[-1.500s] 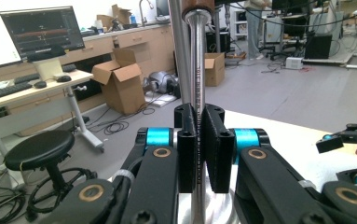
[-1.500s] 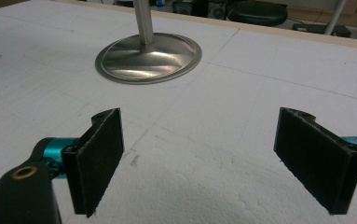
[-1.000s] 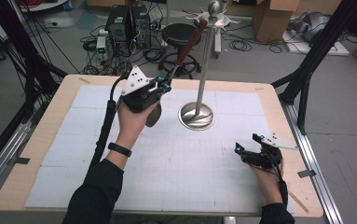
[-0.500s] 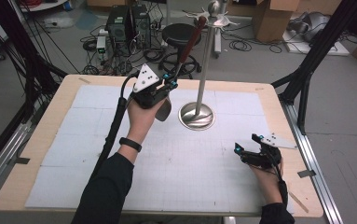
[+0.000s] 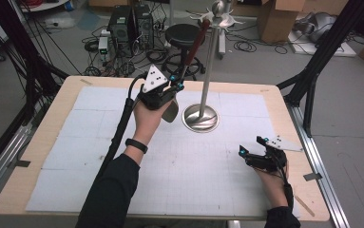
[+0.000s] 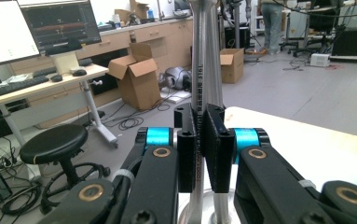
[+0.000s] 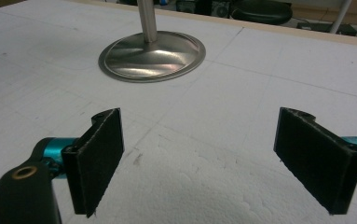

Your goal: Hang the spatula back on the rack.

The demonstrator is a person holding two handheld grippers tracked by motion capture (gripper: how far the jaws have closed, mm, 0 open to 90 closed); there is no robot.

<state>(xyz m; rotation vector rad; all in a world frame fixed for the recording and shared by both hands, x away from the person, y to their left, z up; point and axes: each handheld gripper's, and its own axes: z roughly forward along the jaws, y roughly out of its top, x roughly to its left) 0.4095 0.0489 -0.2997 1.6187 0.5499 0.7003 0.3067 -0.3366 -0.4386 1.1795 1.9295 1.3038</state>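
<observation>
The left gripper is clamping a long utensil by its metal shank, the red-brown handle slanting up toward one o'clock and ending near the hooks atop the steel stand. Its pale blade seems to be hanging below the hand, though it is partly hidden. Lifting is done; hooking the handle end onto the stand top is likely what is left. The right gripper is resting at four o'clock, jaws spread wide and empty.
</observation>
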